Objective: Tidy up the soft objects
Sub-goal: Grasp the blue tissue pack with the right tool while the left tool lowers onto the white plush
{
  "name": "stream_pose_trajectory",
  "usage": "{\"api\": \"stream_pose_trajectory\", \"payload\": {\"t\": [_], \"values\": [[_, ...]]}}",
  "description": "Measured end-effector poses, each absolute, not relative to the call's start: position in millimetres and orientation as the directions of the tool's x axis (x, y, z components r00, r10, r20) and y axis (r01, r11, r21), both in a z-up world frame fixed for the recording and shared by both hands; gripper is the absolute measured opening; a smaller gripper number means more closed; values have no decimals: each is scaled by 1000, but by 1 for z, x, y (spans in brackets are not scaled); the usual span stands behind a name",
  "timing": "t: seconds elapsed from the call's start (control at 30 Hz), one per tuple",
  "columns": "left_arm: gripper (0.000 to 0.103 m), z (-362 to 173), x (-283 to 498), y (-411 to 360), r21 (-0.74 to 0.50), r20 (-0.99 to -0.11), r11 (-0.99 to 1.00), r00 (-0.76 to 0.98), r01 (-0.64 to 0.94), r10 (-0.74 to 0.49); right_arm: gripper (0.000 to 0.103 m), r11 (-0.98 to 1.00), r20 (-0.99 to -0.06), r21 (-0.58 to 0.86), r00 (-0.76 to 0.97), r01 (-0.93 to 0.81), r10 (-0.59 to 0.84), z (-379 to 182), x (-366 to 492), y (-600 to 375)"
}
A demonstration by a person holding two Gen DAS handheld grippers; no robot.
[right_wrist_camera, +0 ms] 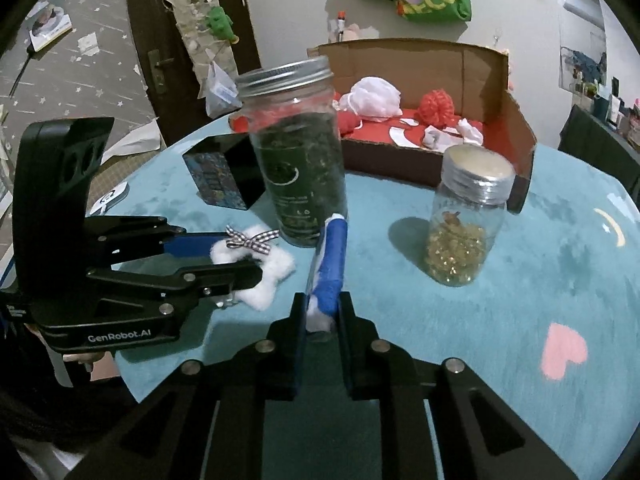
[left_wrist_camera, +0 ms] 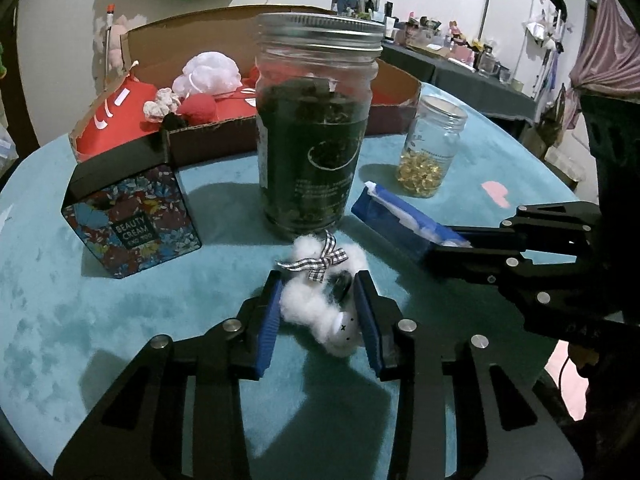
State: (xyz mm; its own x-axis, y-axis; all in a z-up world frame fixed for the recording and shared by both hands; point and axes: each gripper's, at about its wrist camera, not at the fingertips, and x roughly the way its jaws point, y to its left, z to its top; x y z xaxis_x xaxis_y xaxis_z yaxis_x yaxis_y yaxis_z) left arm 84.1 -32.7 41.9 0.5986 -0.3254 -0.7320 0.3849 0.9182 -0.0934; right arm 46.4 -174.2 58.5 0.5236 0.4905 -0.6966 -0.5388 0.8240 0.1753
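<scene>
- Gripping on both sides: left gripper (left_wrist_camera: pixel 318 304) has its blue pads against the flanks of a white fluffy toy (left_wrist_camera: pixel 320 300); right gripper (right_wrist_camera: pixel 323 312) is clenched on the near end of a blue packet (right_wrist_camera: pixel 330 256) with white wadding showing.
- Toy lies on the teal cloth (left_wrist_camera: pixel 120 312) just in front of the big jar (left_wrist_camera: pixel 316 128); packet lies beside it, its far end touching or nearly touching that jar.
- Handling, by my reading: toy is light, squashy fluff that will compress under the pads; take it across the body, not by the checked bow (left_wrist_camera: pixel 320 264), which could pull loose. Packet looks soft and limp; held at one end, it may droop.
- Cardboard box (left_wrist_camera: pixel 200 148) behind the jars already holds red and white soft things; likely destination.
- Risk: big jar and the small jar (left_wrist_camera: pixel 432 148) of gold capsules stand between the grippers and the box.
- Left view alone shows the toy's small face and the patterned tin's (left_wrist_camera: pixel 132 228) label.
- Right view alone shows the small jar's lid, a pink heart (right_wrist_camera: pixel 564 350) on the cloth, and the toy's outline.
</scene>
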Motion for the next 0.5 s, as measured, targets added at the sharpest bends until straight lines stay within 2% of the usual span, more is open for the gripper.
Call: {"api": "stream_pose_trajectory", "payload": {"t": [0.03, 0.13, 0.3, 0.37, 0.43, 0.5], "values": [[38, 42, 84, -32, -94, -731, 918, 599, 386, -327, 16, 825, -697, 174, 525, -537, 489, 59, 46, -175], [70, 41, 83, -31, -94, -728, 916, 601, 389, -330, 16, 830, -705, 176, 521, -530, 482, 57, 46, -177], [70, 36, 83, -34, -95, -739, 909, 583, 405, -337, 21, 842, -733, 176, 504, -510, 458, 50, 42, -184], [70, 33, 85, -38, -70, -750, 912, 582, 403, -315, 29, 849, -734, 163, 513, -503, 445, 50, 40, -187], [70, 33, 87, -42, -39, -758, 913, 583, 407, -292, 55, 860, -737, 134, 531, -492, 419, 50, 40, -188], [70, 33, 90, -44, -19, -765, 910, 580, 414, -280, 60, 859, -730, 134, 537, -494, 423, 51, 41, -189]]}}
